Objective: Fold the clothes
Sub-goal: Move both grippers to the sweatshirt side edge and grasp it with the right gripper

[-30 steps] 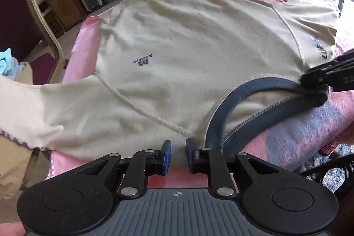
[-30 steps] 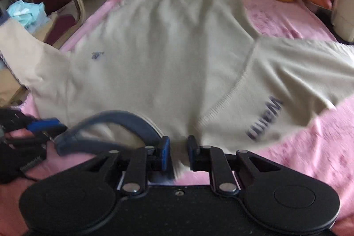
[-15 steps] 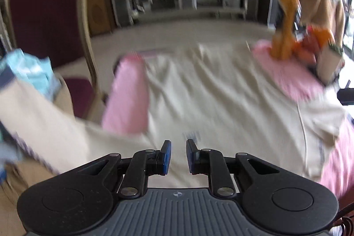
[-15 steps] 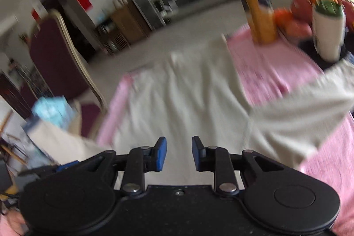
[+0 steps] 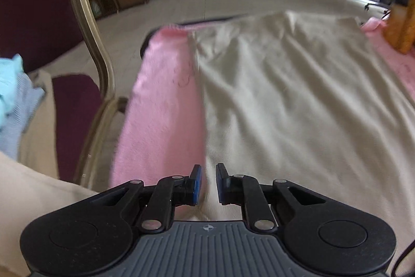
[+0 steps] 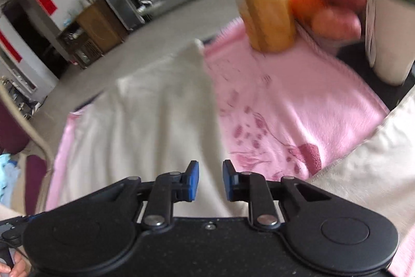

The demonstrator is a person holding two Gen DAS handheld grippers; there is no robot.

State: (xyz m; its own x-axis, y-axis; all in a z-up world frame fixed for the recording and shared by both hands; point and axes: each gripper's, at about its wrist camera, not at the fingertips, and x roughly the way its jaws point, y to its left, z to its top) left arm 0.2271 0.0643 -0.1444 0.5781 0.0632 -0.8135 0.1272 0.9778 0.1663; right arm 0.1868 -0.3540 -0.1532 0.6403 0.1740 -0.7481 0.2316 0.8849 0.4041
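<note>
Since a second ago both grippers have left the collar end and swept forward over the shirt, dragging the shoulders along; the collar and chest logo are now out of frame. Left wrist view: the left gripper [image 5: 207, 183] has its blue pads nearly together with a strip of beige cloth pinched in the slit, so it reads as clamped on the beige T-shirt [image 5: 285, 100]. The shirt's lower body lies flat, a bit rippled, on the pink blanket [image 5: 166, 100], hem at the far edge. A loose sleeve [image 5: 31, 199] hangs at lower left, off the blanket, beside the chair [image 5: 85, 25]. An orange bottle [image 5: 399, 17] stands at the far right. Right wrist view: the right gripper [image 6: 210, 179] shows a wider gap; its jaws have just been closing, beige cloth fills the space between them, and it looks gripped on the T-shirt [image 6: 155, 121]. The other sleeve [image 6: 376, 160] trails at right over the blanket [image 6: 285, 108]. The bottle [image 6: 264, 4], fruit [image 6: 334, 20] and a white container [image 6: 389, 30] sit beyond. The frame is blurred. Progress, my read: the first fold, top end toward hem, is midway. The carried edge is not laid down, the sleeves are untucked, and further folds remain.
</note>
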